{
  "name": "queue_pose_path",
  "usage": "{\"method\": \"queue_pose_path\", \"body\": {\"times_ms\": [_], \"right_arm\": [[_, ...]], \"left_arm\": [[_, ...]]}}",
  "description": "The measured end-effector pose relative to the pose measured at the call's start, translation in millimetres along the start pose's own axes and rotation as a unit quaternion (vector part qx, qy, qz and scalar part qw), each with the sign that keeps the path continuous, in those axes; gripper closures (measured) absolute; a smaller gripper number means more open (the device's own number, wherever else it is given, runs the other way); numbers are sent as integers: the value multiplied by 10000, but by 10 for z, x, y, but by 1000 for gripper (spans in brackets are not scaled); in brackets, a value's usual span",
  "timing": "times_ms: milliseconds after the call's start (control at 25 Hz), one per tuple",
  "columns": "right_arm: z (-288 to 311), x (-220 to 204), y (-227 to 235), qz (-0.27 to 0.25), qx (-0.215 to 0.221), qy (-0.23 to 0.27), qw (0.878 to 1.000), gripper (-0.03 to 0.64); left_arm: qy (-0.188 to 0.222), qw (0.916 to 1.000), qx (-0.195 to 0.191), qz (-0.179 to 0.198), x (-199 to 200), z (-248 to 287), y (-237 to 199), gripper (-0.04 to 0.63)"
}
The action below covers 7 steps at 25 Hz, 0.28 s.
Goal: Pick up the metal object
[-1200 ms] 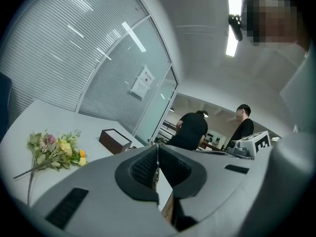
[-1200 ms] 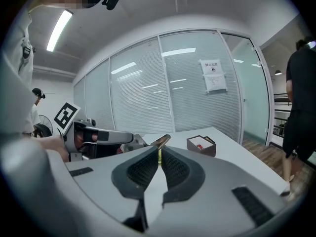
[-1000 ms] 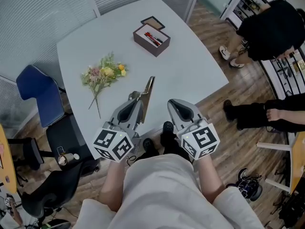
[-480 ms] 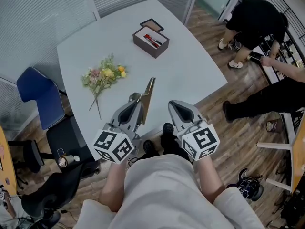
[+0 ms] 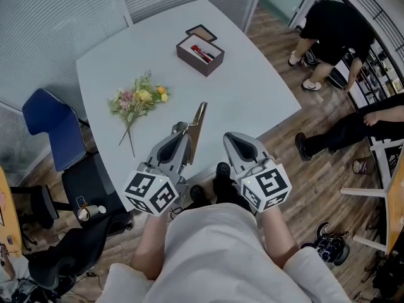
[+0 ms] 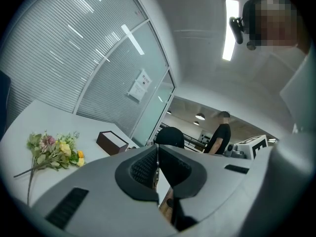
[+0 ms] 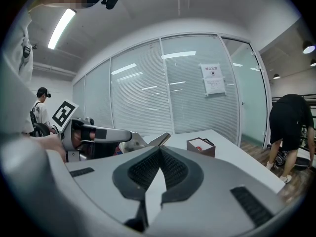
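As a person stands at the near edge of a pale table (image 5: 252, 100), the left gripper (image 5: 182, 130) is clamped on the metal object (image 5: 197, 122), a thin, flat, brass-toned strip. The left gripper view shows its ribbed pads pressed together with only the strip's edge between them. The strip sticks out past the jaw tips at a tilt. Its free end is aimed across the table toward a dark brown box (image 5: 201, 50). Seen from the right gripper view, the strip is in the air above the table's near edge and appears clear of the surface.

The right gripper (image 5: 234, 139) is just beside the left one, over the same edge of the table. Its jaws are closed together and nothing is between them. The two grippers do not touch.

On the table, a bouquet of flowers (image 5: 136, 100) with yellow and pink blooms lies left of the strip and apart from it, stems pointing toward the person. The open box sits farther back and holds red items that are too small to identify. A lid (image 5: 202, 30) rests at its far side. A blue chair (image 5: 47, 125) stands off the table's left edge.

To the right, on the wood floor (image 5: 303, 182), a person in black (image 5: 334, 27) bends forward near a shelving unit. A second person's hand and legs show at the frame's right edge.
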State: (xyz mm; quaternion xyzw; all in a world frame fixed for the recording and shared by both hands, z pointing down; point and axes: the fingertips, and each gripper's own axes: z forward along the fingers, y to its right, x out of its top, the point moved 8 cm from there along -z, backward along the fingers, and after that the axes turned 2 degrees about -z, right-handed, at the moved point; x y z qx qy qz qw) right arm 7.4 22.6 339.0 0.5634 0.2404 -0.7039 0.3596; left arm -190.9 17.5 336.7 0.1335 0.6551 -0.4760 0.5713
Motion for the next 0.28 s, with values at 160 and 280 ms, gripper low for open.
{"method": "queue_pose_path", "body": {"times_ms": [160,280], "right_arm": [[1,-14,-11,-6,-20,-10,10000,611],[-2,-26,-21,-9,-17,-26,10000,611]], "left_arm": [[-7,10000,3,-9,-11,-15,-13,572],[-20,10000,13,-24,-25,-25,-19,571]]}}
